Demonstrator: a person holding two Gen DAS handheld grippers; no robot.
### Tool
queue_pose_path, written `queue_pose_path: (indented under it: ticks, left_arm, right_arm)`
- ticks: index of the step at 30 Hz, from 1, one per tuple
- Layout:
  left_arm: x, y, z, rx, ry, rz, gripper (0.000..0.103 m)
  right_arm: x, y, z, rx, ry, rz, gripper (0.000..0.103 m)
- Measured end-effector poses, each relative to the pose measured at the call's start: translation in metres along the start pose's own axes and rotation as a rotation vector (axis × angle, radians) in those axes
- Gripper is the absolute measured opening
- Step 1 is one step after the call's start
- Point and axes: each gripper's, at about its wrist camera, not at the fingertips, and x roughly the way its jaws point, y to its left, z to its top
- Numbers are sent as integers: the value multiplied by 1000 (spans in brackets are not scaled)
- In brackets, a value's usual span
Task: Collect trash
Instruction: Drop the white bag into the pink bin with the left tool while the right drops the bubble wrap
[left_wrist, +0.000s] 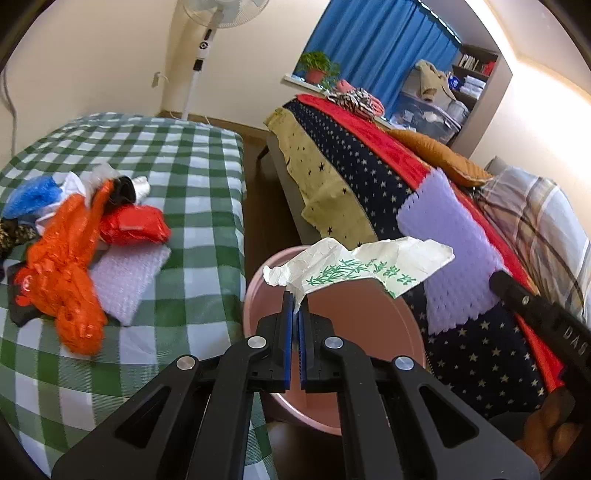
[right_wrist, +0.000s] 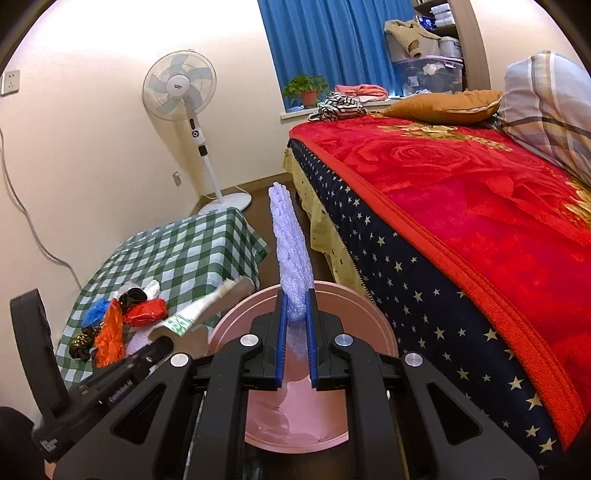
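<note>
Overhead, left claw (left_wrist: 296, 308) tight on green-printed paper (left_wrist: 354, 271) – characters unreadable – right claw (right_wrist: 296, 306) clamping white foam (right_wrist: 290, 243)

The right hand-held gripper (right_wrist: 296, 306) is clamped on a white foam sheet (right_wrist: 290, 240) standing upright above a pink bin (right_wrist: 384, 328). At left, the left hand-held gripper (right_wrist: 164, 338) holds crumpled paper (right_wrist: 199, 310) beside a green-checked counter (right_wrist: 192, 251) bearing trash.
</note>
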Motion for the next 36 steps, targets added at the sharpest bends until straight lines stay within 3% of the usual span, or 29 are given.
queue_pose_path:
  ticks: [11,14,15,16,18,19,21,32,36]
  left_arm:
    - [16,5,-8,-27,40,-16,3]
    - [20,4,-9,-28,55,-49,3]
    - [22,4,-9,-29,63,-49,12]
    - [23,4,-9,-29,68,-46,31]
    - [22,5,-10,-27,64,-30,41]
    - [21,6,-10,-24,66,-25,41]
    - [19,8,-9,-24,67,-24,41]
    - [-16,14,-7,14,1,-13,41]
    - [-37,21,-7,22,-32,-4,36]
  right_arm:
    - [7,4,-1,-9,14,-24,10]
    - [7,3,-2,-7,13,-35,13]
    - [7,3,-2,-5,12,-45,15]
    - [7,2,-2,0,13,-51,19]
    - [7,0,-1,12,14,-61,32]
    - [7,-1,-2,14,13,-67,40]
    - [6,-1,-2,14,7,-75,42]
    - [0,10,-7,-25,-16,-72,42]
    - [-6,22,-12,-49,-37,-40,41]
